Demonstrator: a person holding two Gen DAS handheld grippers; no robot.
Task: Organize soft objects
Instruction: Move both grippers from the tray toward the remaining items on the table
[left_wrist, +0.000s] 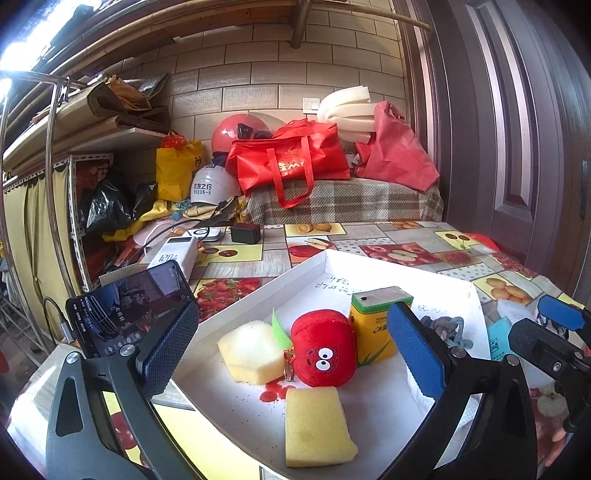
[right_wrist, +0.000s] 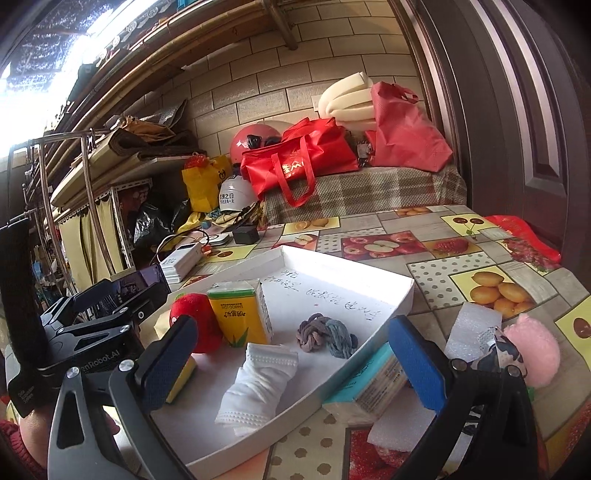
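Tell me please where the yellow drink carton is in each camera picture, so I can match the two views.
Left wrist view: the yellow drink carton stands right of centre in the white tray, just right of the red plush toy.
Right wrist view: the carton stands left of centre, with the plush on its left.
Shared landmark: the knotted rope ball in the tray.

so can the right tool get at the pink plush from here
Probably yes: the pink plush lies on the table outside the tray, just right of the open right tool, with nothing on top.
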